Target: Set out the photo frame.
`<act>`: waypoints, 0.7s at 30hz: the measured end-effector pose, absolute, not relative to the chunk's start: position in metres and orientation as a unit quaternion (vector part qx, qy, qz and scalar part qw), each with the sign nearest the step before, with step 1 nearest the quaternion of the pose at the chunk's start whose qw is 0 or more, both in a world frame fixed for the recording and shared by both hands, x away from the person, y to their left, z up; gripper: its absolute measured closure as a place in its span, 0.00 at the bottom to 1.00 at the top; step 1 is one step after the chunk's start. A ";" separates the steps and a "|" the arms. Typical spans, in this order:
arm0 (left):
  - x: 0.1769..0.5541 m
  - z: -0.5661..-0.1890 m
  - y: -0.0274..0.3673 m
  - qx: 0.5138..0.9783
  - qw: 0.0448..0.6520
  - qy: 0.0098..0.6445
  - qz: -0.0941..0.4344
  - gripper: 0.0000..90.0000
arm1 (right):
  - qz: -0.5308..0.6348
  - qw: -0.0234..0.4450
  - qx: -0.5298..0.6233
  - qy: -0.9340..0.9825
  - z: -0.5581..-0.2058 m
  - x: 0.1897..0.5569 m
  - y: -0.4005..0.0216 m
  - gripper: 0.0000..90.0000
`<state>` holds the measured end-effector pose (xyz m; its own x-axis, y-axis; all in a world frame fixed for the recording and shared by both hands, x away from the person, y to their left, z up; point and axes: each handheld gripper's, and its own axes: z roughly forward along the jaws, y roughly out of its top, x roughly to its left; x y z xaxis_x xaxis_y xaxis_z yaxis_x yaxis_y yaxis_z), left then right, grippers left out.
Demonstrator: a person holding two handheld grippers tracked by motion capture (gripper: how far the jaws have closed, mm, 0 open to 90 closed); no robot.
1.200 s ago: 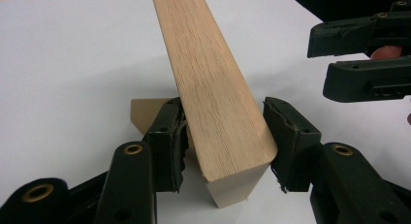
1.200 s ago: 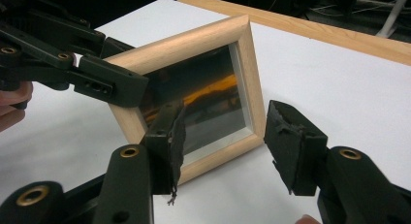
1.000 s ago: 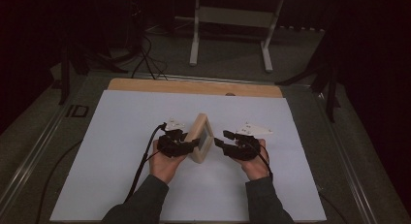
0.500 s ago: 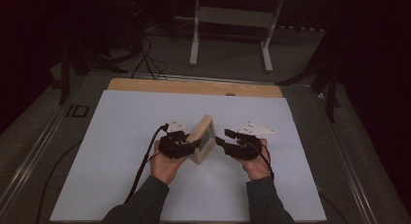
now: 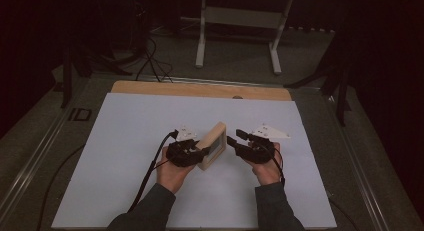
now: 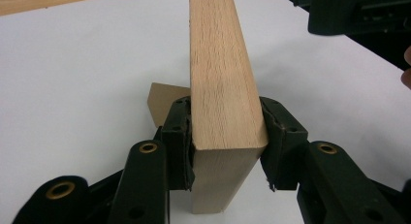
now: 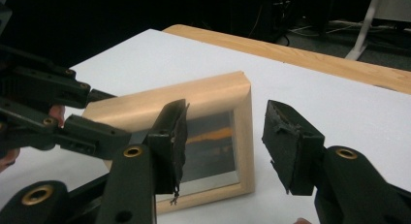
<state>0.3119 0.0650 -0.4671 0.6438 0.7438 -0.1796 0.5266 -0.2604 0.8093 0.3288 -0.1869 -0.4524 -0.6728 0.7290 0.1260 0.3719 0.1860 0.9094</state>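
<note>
Pale beech-coloured wood is what your left gripper (image 5: 200, 152) has between its black jaws: a small picture frame (image 5: 212, 146) with rounded edges and fine straight grain. It stands on its lower edge on the smooth white sheet (image 5: 125, 141) covering the table, at about the centre of that sheet, just ahead of your hands. In the left gripper view the frame (image 6: 220, 88) is seen edge-on as a thick slab; the jaws have just been closing and their ragged rubber pads (image 6: 186, 136) now sit against both its broad faces, so the frame is clamped near its lower left corner. A flat brown card-like piece (image 6: 162, 100), likely its back stand, pokes out behind at ten o'clock from the pads.

Moving right, in the right gripper view the frame's front (image 7: 213, 136) shows a dark glossy pane with an orange streak, set in a wide bevelled border. At nine o'clock from it you see the left gripper's matte, angular arms (image 7: 72, 127) holding that side.

Your right gripper (image 5: 234, 142) sits at three o'clock from the frame, close but apart from it. Its jaws stand partly apart, having just drawn in slightly, with nothing between the worn pads (image 7: 286, 132). A grey three-cornered plate (image 5: 272, 132) rides on top of it. Bare light wood of the tabletop (image 5: 200, 90) shows as a strip at twelve o'clock beyond the sheet.
</note>
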 end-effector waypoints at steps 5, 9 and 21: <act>0.306 -0.467 0.061 0.793 0.449 0.390 0.132 0.67 | 0.525 0.174 0.366 0.748 -0.450 0.328 -0.187 0.59; 0.302 -0.467 0.059 0.800 0.446 0.377 0.140 0.67 | 0.529 0.177 0.362 0.747 -0.448 0.326 -0.186 0.61; 0.290 -0.469 0.058 0.805 0.450 0.357 0.147 0.67 | 0.528 0.195 0.369 0.740 -0.445 0.325 -0.184 0.70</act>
<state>0.2905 0.0584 -0.4688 0.7016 0.7076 -0.0838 0.4423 -0.3402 0.8298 0.3248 -0.1843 -0.4447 -0.6518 0.7515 0.1021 0.3407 0.1699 0.9247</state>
